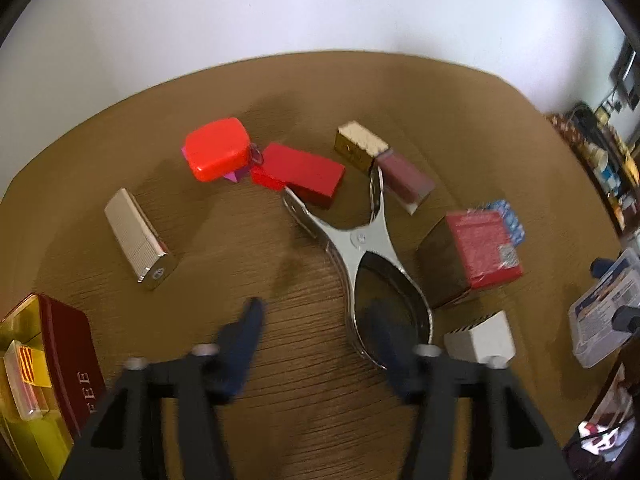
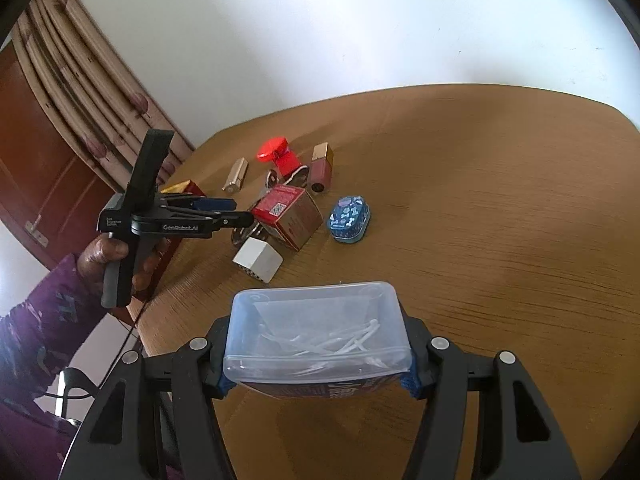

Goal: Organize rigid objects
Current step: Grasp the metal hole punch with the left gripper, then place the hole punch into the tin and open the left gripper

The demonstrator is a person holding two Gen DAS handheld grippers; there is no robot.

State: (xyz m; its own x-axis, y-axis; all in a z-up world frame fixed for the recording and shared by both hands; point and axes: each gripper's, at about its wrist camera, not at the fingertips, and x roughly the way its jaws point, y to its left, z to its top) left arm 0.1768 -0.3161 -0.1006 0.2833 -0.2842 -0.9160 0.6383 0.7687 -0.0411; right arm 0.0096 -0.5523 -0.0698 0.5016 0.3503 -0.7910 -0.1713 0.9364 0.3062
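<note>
My left gripper is open and empty, hovering just above the near end of the metal tongs; it also shows in the right wrist view. My right gripper is shut on a clear plastic box with white sticks inside, held above the table's near edge. On the wooden table lie a red case, a red box, a gold-and-cream box, a maroon box, a silver box, a red-topped carton and a white adapter.
A red-and-gold coffee tin, open with a small box inside, stands at the near left. A blue patterned tin sits right of the carton. The clear box shows at the left view's right edge. Curtain and door stand left.
</note>
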